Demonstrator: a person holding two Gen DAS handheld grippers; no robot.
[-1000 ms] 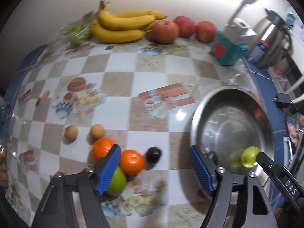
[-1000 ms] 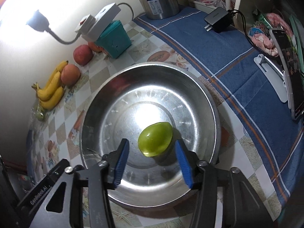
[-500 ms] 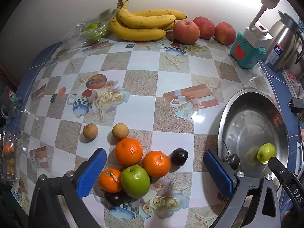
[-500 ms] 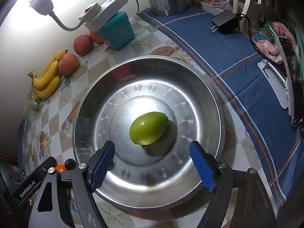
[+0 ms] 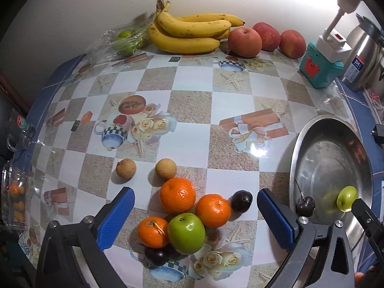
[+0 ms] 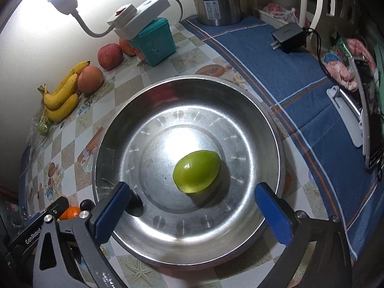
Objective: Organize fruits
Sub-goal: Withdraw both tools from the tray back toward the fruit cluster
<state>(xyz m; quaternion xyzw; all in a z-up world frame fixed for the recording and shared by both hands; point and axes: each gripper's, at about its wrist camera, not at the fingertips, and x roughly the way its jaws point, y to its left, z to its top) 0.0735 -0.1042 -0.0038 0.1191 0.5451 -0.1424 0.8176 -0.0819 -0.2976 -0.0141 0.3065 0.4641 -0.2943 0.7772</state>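
Observation:
A cluster of fruit lies on the checked tablecloth: a green apple (image 5: 186, 232), two large oranges (image 5: 177, 195), a smaller orange (image 5: 153, 231) and dark plums (image 5: 241, 201). My left gripper (image 5: 193, 196) hangs above this cluster, open, touching nothing. Two brown longans (image 5: 126, 169) sit just beyond. In the steel bowl (image 6: 276, 144) lies a small green fruit (image 6: 196, 171), with a dark cherry (image 5: 305, 205) by the near rim. My right gripper (image 6: 192, 187) hovers over the bowl with its jaws opening. The green fruit lies just ahead of its fingertips, untouched.
Bananas (image 5: 189, 32) and red apples (image 5: 244, 40) line the wall, with a plastic bag of green fruit (image 5: 124, 40) to their left. A teal box (image 5: 320, 68) bearing a power strip and a steel flask (image 6: 217, 0) stand behind the bowl. A charger (image 6: 288, 36) and a phone (image 6: 372, 132) lie on the blue cloth.
Both grippers have spread their jaws wide. The green fruit, earlier close between the right fingers, now lies free in the bowl. The left gripper has drawn back from the fruit cluster.

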